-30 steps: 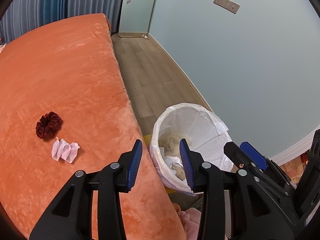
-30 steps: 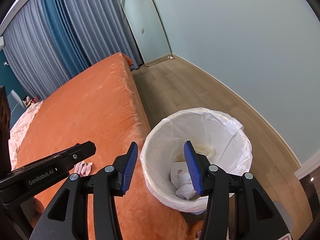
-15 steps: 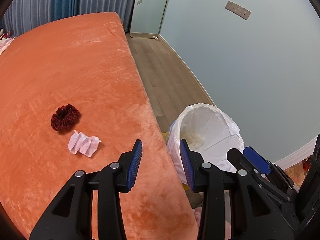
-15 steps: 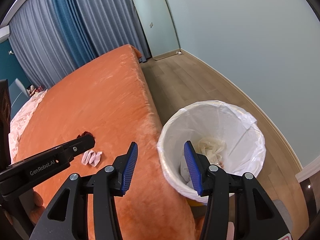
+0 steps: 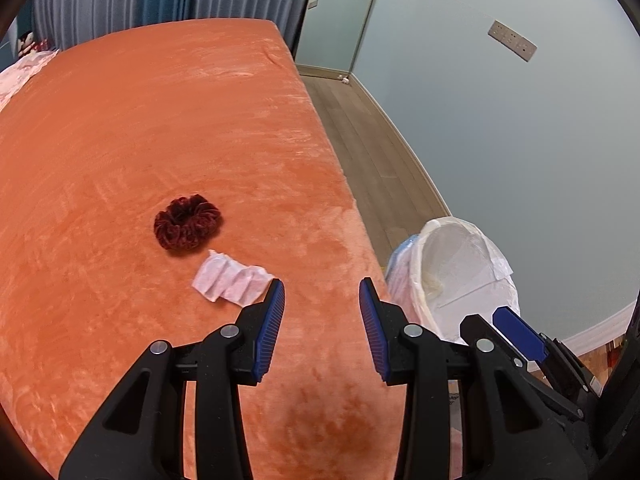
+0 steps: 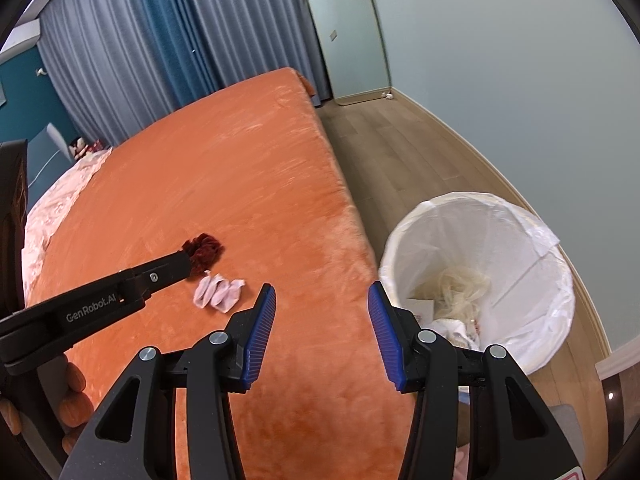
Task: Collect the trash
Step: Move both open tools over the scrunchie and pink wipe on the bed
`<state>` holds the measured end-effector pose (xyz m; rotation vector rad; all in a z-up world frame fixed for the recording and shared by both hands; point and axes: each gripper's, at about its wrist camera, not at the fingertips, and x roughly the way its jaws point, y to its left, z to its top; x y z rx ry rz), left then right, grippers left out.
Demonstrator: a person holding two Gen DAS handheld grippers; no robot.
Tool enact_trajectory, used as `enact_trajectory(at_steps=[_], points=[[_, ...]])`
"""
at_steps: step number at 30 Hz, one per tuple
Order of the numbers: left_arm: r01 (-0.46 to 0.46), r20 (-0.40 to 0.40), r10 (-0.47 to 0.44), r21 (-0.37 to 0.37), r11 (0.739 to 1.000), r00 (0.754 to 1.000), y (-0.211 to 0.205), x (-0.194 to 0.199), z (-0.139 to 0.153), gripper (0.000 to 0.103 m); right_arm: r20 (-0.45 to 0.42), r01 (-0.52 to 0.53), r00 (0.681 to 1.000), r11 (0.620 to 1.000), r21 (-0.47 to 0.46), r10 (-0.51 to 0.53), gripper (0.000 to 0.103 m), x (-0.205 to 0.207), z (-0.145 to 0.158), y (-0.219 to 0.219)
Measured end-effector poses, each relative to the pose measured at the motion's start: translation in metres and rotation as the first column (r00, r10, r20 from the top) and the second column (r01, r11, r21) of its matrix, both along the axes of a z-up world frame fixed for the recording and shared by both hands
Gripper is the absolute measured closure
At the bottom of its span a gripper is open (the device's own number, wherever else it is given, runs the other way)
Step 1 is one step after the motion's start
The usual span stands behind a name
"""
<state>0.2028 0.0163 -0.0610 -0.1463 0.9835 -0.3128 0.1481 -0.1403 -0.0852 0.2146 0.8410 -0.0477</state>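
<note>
A crumpled pale pink tissue lies on the orange bed. Just beyond it sits a dark red scrunchie. My left gripper hovers open over the bed's right part, with the tissue just left of its left fingertip and nothing between the pads. My right gripper is open and empty too, over the bed edge. A bin lined with a white bag stands on the floor right of the bed, with paper scraps inside.
Wooden floor runs between the bed and the pale wall. Blue-grey curtains hang behind the bed. A pink patterned cloth lies at the bed's far left. The left gripper's body crosses the right wrist view.
Both grippers have swung left from over the bin to over the bed. The tissue and scrunchie now sit nearer the middle of both views. Jaw widths look unchanged.
</note>
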Motion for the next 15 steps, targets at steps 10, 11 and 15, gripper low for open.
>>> enact_trajectory(at_steps=[10,11,15], points=[[-0.065,-0.018,0.065,0.007,0.998,0.998,0.046,0.013,-0.014,0.066,-0.038,-0.058,0.998,0.998,-0.006,0.058,0.056,0.021,-0.016,0.039],[-0.071,-0.021,0.071,0.008,0.997,0.997,0.049,0.014,-0.015,0.065,-0.044,-0.065,0.997,0.998,-0.006,0.064,0.056,0.023,-0.018,0.043],[-0.104,-0.033,0.104,0.018,0.994,0.994,0.068,0.023,-0.024,0.061,-0.064,-0.083,0.994,0.997,-0.002,0.083,0.056,0.032,-0.029,0.055]])
